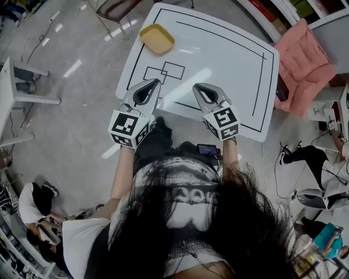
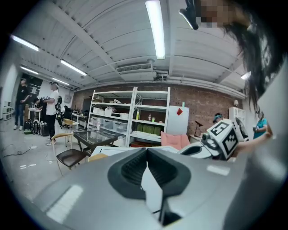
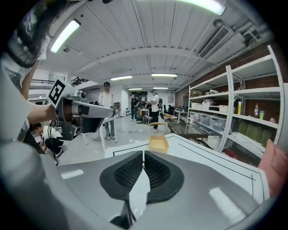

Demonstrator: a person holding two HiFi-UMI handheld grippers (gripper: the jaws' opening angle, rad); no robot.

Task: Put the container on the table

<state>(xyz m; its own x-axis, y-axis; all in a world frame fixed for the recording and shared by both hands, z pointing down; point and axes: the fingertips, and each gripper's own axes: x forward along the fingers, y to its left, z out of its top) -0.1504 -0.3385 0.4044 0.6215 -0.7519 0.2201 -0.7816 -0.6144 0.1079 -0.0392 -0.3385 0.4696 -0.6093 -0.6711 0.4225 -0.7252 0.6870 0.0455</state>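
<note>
A shallow yellow container (image 1: 156, 38) sits on the white table (image 1: 229, 60) near its far left corner. In the right gripper view the container (image 3: 158, 143) lies well ahead of the jaws. My left gripper (image 1: 154, 82) hovers over the table's near edge, shut with nothing in it; its pads (image 2: 135, 168) meet at the tip. My right gripper (image 1: 197, 86) is beside it, about a hand's width to the right, also shut and empty, and its jaws (image 3: 143, 152) are closed together. Both are far short of the container.
Black lines and small rectangles (image 1: 166, 71) are marked on the tabletop. A pink cushioned seat (image 1: 302, 65) stands at the table's right, a brown chair (image 1: 114, 8) beyond the far left corner, and a small white table (image 1: 11, 87) at left. Shelving (image 2: 130, 117) and people stand behind.
</note>
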